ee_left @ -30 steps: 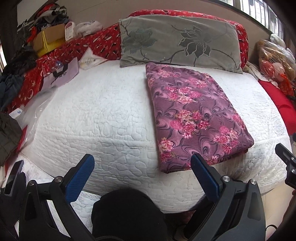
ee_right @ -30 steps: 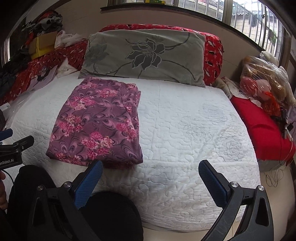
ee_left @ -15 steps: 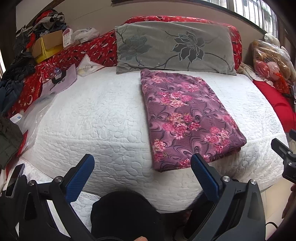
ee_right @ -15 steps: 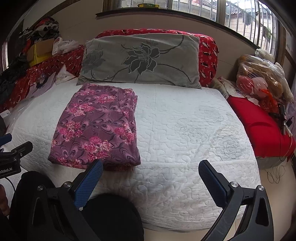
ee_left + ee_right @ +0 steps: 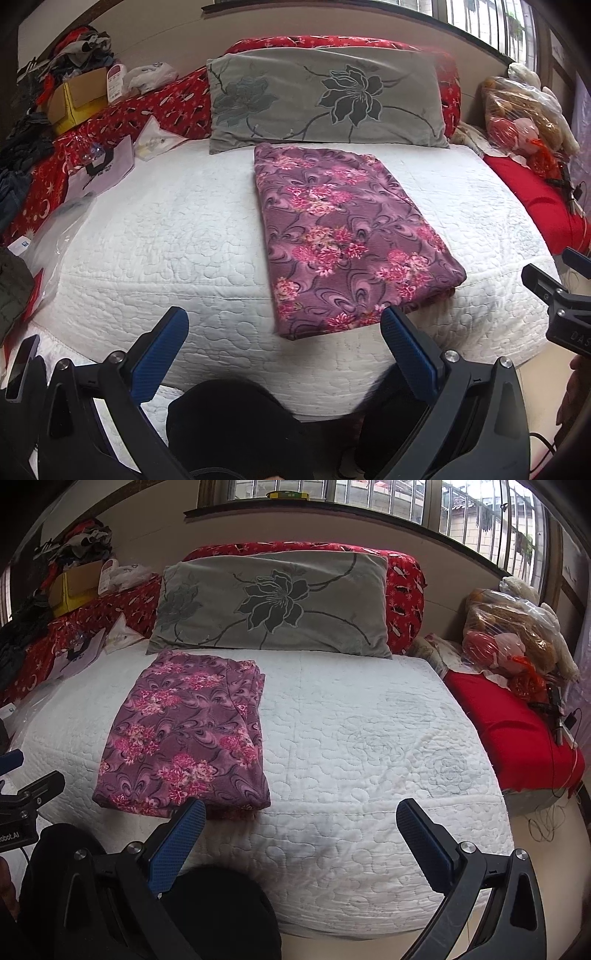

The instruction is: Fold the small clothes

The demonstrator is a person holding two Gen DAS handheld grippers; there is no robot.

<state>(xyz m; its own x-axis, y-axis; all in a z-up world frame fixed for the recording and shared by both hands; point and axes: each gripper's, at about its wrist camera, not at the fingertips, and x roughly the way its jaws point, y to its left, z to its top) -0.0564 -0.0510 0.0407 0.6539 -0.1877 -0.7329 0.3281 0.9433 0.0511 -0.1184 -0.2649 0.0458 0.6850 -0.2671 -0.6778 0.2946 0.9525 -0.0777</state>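
Observation:
A purple garment with pink flowers (image 5: 343, 232) lies folded into a flat rectangle on the white quilted bed (image 5: 166, 236); it also shows in the right wrist view (image 5: 188, 734). My left gripper (image 5: 284, 332) is open and empty, held off the bed's near edge in front of the garment. My right gripper (image 5: 299, 823) is open and empty, off the near edge and to the right of the garment. Each gripper shows at the side of the other's view.
A grey flowered pillow (image 5: 325, 99) leans at the bed's head on a red patterned cover (image 5: 166, 107). Boxes, clothes and papers (image 5: 74, 96) pile at the left. Bagged plush toys (image 5: 509, 635) and a red cushion (image 5: 517, 731) sit at the right.
Both grippers have drawn back and risen from the bed, so the garment looks farther off. The garment has not moved. Both stay open.

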